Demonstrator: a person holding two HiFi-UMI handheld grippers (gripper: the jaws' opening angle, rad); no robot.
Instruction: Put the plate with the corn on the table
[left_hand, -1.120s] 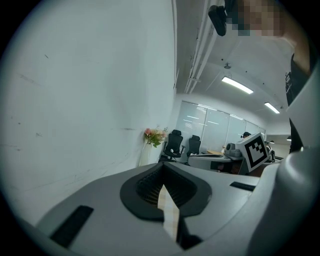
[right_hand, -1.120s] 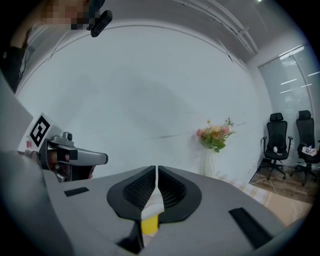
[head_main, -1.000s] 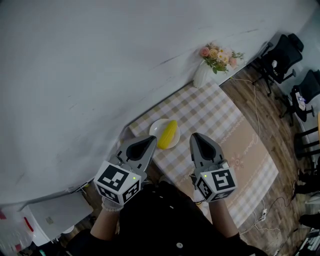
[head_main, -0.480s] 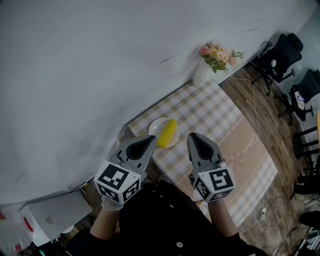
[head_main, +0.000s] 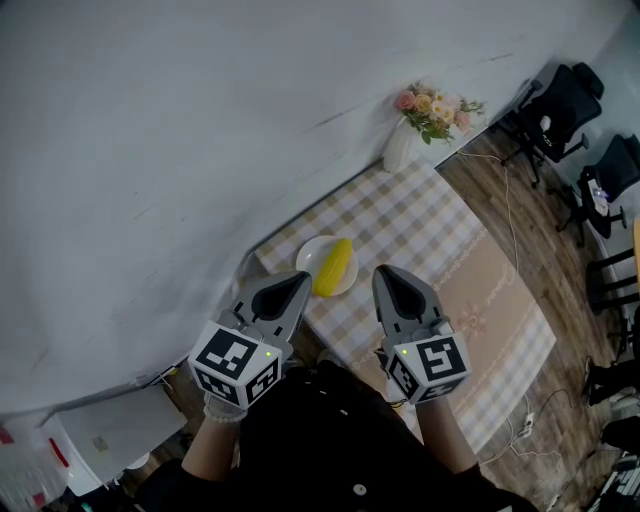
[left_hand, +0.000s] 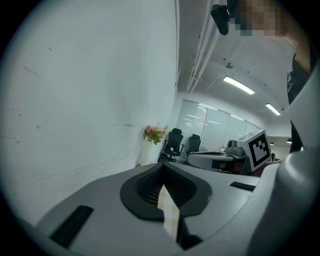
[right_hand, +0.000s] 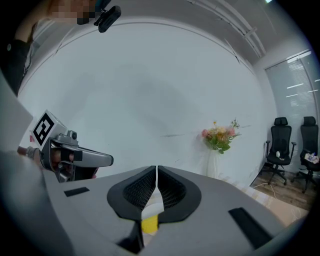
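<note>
Yellow corn (head_main: 336, 267) on plate (head_main: 307, 256), beside left gripper (head_main: 300, 280)

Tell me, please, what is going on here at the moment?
A person holds a hand-held gripper in each hand by the near end of a checked table. The left hand-held gripper and the right hand-held gripper are both shut and empty. A white plate with a yellow corn cob sits on the table just beyond them, untouched.

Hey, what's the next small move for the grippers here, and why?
Probably just draw both grippers back. The plate with the corn already rests on the table, and the left gripper and right gripper are both shut and empty.
</note>
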